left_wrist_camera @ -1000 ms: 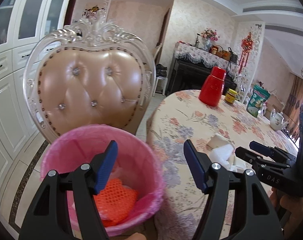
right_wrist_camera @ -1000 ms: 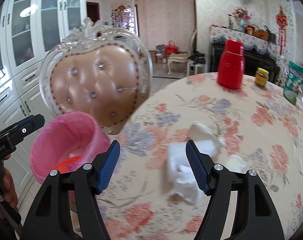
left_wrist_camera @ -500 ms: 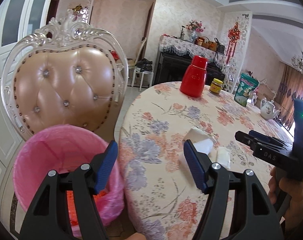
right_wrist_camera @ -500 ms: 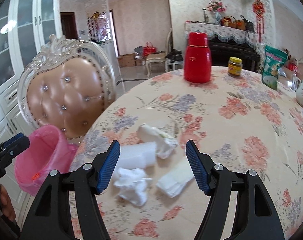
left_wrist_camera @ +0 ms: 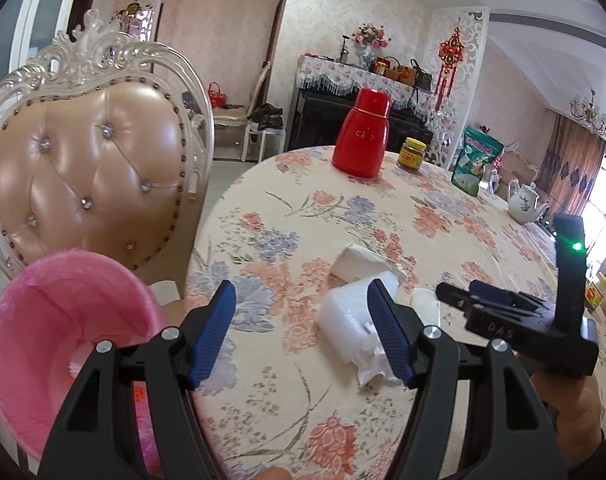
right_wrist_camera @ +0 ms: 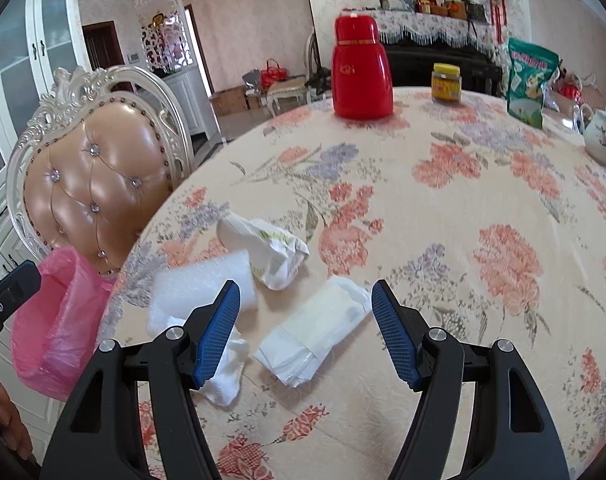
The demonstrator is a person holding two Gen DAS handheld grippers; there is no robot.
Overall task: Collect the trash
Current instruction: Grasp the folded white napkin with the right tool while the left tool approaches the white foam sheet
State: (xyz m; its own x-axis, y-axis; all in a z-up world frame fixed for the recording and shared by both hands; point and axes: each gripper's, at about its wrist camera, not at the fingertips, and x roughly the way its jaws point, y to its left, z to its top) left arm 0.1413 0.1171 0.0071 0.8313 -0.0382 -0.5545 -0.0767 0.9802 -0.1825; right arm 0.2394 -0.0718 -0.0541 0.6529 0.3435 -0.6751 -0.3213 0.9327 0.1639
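Observation:
Several pieces of white trash lie near the table's edge: a foam sheet [right_wrist_camera: 201,284], a crumpled wrapper [right_wrist_camera: 271,248], a flat white packet [right_wrist_camera: 315,332] and a crumpled tissue [right_wrist_camera: 225,372]. My right gripper [right_wrist_camera: 305,334] is open, hovering just over the flat packet. My left gripper [left_wrist_camera: 303,334] is open and empty, over the table edge beside the foam sheet [left_wrist_camera: 343,320]. The pink-lined trash bin [left_wrist_camera: 59,336] stands below the table's edge at the left; it also shows in the right wrist view [right_wrist_camera: 59,320].
A tufted beige chair [left_wrist_camera: 91,176] stands behind the bin. On the floral tablecloth [right_wrist_camera: 443,220] farther back are a red thermos [right_wrist_camera: 361,68], a yellow-lidded jar [right_wrist_camera: 446,82], a green bag [right_wrist_camera: 529,80] and a white teapot [right_wrist_camera: 601,132].
Both grippers swung right, away from the bin and over the table. The right gripper has come down toward the flat packet. Both stayed open.

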